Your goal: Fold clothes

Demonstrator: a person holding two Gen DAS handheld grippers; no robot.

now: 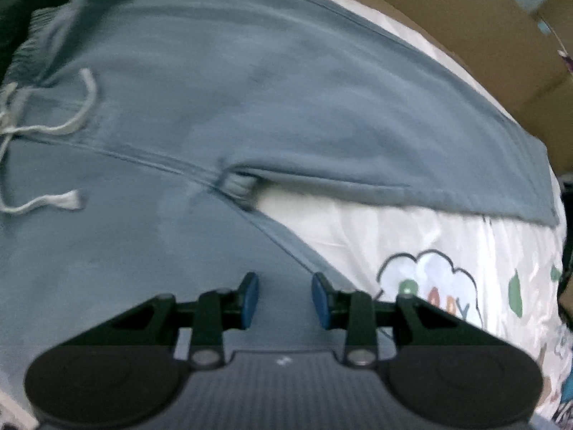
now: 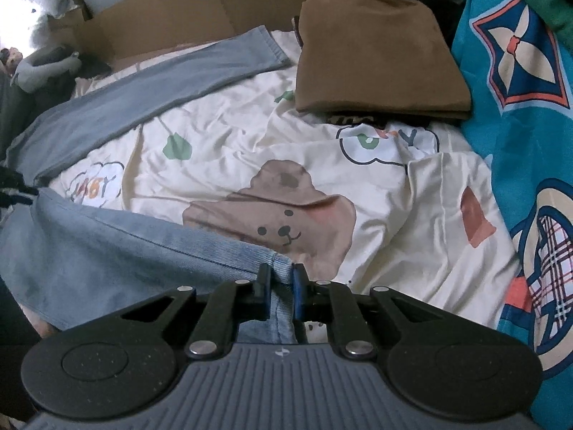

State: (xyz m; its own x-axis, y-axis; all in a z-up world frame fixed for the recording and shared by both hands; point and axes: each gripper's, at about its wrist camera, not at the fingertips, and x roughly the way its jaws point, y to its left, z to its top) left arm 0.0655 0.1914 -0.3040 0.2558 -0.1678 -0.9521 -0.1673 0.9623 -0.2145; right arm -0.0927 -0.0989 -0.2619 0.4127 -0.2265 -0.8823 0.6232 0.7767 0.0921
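Presently: right gripper (image 2: 281, 286) clamped on a hem of the blue-grey sweatpants (image 1: 250, 82); left gripper (image 1: 285, 295) parted, holding nothing, over the seat. Sweatpants spread on cartoon-print bedsheet (image 2: 358, 179), legs splayed, far leg running diagonally toward cardboard (image 2: 200, 10). Adjacent: folded brown garment (image 2: 376, 53), teal patterned blanket (image 2: 519, 107).

Left view's smeared with motion blur; the blue trousers (image 1: 250, 100) run off its left edge, and the brown folded garment (image 2: 376, 53) hides a dark layer beneath
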